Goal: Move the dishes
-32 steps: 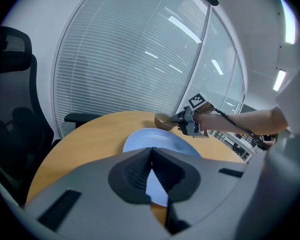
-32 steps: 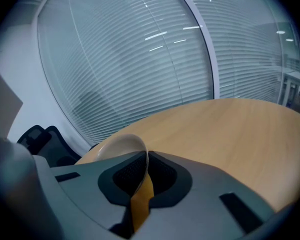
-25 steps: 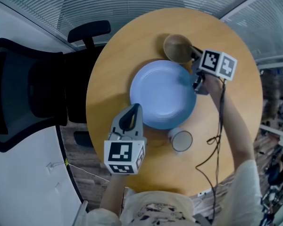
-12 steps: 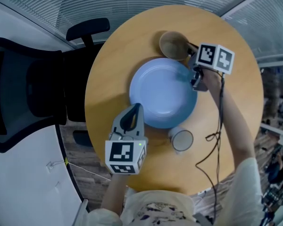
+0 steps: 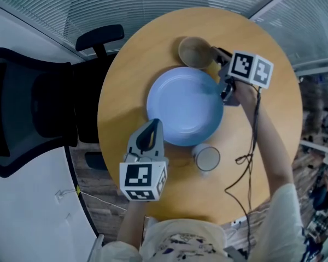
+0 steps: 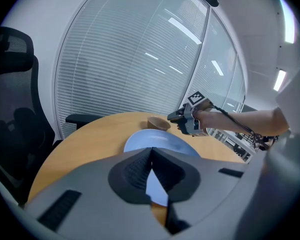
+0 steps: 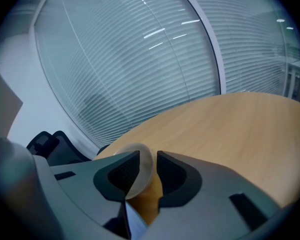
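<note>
Right gripper [image 5: 217,54] is up at the far side of the round wooden worktop [image 5: 123,86], and its jaws have just been opening. They now stand spread with the rim of the brown bowl [image 5: 195,52] between them. In the right gripper view the bowl [image 7: 144,165] sits closer to the left jaw, and a clear gap shows beside the other jaw, so the pads aren't pinching it. The bowl rests on the worktop just beyond the far rim of the blue plate [image 5: 185,105].

Left gripper [image 5: 152,124] is on the near side, nose over the plate's near-left edge. In the left gripper view its jaws [image 6: 150,149] are pressed together at the tips with nothing caught between them. The plate [image 6: 157,138] shows ahead, and beyond it the bowl [image 6: 158,123] and the other gripper [image 6: 182,118].

The plate lies flat in the middle of the worktop. 1 pale cup [image 5: 208,158] stands upright just beside its near rim. A black office chair [image 5: 33,108] sits off to the left.
</note>
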The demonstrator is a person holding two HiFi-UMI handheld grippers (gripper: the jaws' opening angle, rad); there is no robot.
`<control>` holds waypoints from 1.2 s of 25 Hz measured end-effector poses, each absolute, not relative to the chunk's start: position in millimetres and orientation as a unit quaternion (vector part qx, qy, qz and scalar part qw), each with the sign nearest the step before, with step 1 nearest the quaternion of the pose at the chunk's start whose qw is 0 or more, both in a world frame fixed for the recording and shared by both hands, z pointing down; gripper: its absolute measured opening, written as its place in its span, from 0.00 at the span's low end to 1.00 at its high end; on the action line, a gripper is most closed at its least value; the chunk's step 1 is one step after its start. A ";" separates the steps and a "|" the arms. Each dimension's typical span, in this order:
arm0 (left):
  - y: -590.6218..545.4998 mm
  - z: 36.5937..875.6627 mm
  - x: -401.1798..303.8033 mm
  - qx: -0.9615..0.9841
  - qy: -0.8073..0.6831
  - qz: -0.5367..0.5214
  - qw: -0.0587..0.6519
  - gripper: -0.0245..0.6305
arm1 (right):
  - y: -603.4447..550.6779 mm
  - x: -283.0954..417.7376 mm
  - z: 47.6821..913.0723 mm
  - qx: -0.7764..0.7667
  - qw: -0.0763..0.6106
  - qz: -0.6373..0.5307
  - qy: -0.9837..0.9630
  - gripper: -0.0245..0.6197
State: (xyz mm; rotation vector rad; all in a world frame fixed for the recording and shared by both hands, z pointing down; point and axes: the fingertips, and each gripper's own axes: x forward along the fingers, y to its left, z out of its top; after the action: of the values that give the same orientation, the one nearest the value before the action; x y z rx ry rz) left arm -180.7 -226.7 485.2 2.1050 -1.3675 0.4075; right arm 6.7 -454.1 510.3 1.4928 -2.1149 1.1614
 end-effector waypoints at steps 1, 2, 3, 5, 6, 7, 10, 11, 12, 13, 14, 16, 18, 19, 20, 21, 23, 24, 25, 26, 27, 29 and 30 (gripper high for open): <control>-226.5 481.7 -181.6 0.791 -0.516 0.151 0.292 0.04 | -450.5 8.2 503.3 0.520 0.147 0.401 -0.739 0.18; -226.3 477.2 -182.2 0.791 -0.518 0.149 0.290 0.04 | -445.4 10.3 495.1 0.523 0.143 0.395 -0.741 0.19; -226.3 471.9 -182.6 0.791 -0.520 0.146 0.287 0.04 | -439.1 12.9 485.6 0.528 0.137 0.387 -0.743 0.18; -227.1 459.9 -183.5 0.793 -0.524 0.141 0.276 0.04 | -423.6 18.5 465.1 0.543 0.122 0.362 -0.748 0.18; -227.5 453.8 -183.9 0.795 -0.526 0.138 0.269 0.04 | -414.5 20.4 455.1 0.550 0.116 0.348 -0.751 0.18; -227.5 447.9 -184.2 0.797 -0.527 0.136 0.263 0.04 | -404.2 21.1 445.2 0.555 0.111 0.333 -0.754 0.18; -225.1 430.7 -183.9 0.801 -0.530 0.127 0.246 0.04 | -368.8 18.8 416.0 0.565 0.093 0.290 -0.766 0.17; -223.3 424.9 -183.6 0.803 -0.531 0.123 0.241 0.04 | -356.7 17.5 406.6 0.569 0.087 0.276 -0.770 0.16; -221.0 419.0 -183.1 0.805 -0.531 0.119 0.236 0.04 | -345.1 16.1 396.6 0.572 0.081 0.261 -0.773 0.14; -218.5 413.4 -182.4 0.807 -0.531 0.115 0.232 0.04 | -333.9 14.5 386.3 0.575 0.075 0.246 -0.777 0.12; -215.7 408.1 -181.8 0.808 -0.531 0.112 0.229 0.04 | -322.7 13.3 376.4 0.579 0.067 0.233 -0.779 0.11; -209.6 397.7 -181.2 0.810 -0.533 0.110 0.220 0.04 | -299.2 12.1 359.7 0.586 0.052 0.214 -0.780 0.10; -202.3 385.9 -180.4 0.810 -0.538 0.107 0.207 0.04 | -273.9 11.5 347.3 0.594 0.042 0.199 -0.778 0.09; -198.2 379.6 -179.5 0.811 -0.540 0.105 0.200 0.04 | -260.9 10.9 342.4 0.599 0.038 0.193 -0.777 0.09; -194.0 373.5 -178.3 0.811 -0.542 0.102 0.193 0.04 | -248.0 10.0 338.1 0.603 0.033 0.188 -0.774 0.09; -189.4 367.8 -176.8 0.812 -0.544 0.100 0.188 0.04 | -235.4 8.9 334.5 0.608 0.027 0.185 -0.772 0.09; -178.9 357.8 -173.0 0.812 -0.546 0.096 0.180 0.04 | -211.8 5.9 328.1 0.615 0.021 0.177 -0.768 0.08; -173.3 353.1 -171.1 0.813 -0.547 0.096 0.175 0.04 | -201.4 3.8 324.9 0.618 0.022 0.170 -0.767 0.08; -167.4 348.7 -169.6 0.813 -0.548 0.095 0.171 0.04 | -191.9 1.5 322.0 0.620 0.024 0.163 -0.767 0.08; -161.5 345.0 -168.5 0.814 -0.549 0.095 0.167 0.04 | -183.1 -0.5 319.6 0.621 0.025 0.157 -0.768 0.08; -155.5 342.0 -167.6 0.813 -0.550 0.095 0.164 0.04 | -174.9 -2.1 317.3 0.622 0.025 0.151 -0.768 0.08; -143.4 336.2 -165.6 0.812 -0.553 0.096 0.159 0.04 | -160.2 -4.7 310.6 0.622 0.025 0.140 -0.770 0.08; -138.1 331.5 -164.5 0.812 -0.555 0.095 0.155 0.04 | -153.5 -5.5 306.7 0.621 0.027 0.135 -0.772 0.07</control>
State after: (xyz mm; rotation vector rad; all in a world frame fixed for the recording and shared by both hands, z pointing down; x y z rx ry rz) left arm -164.5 -138.1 331.5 2.3257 -1.5916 0.2730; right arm -5.5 -153.5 306.7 1.9193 -2.3837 0.4160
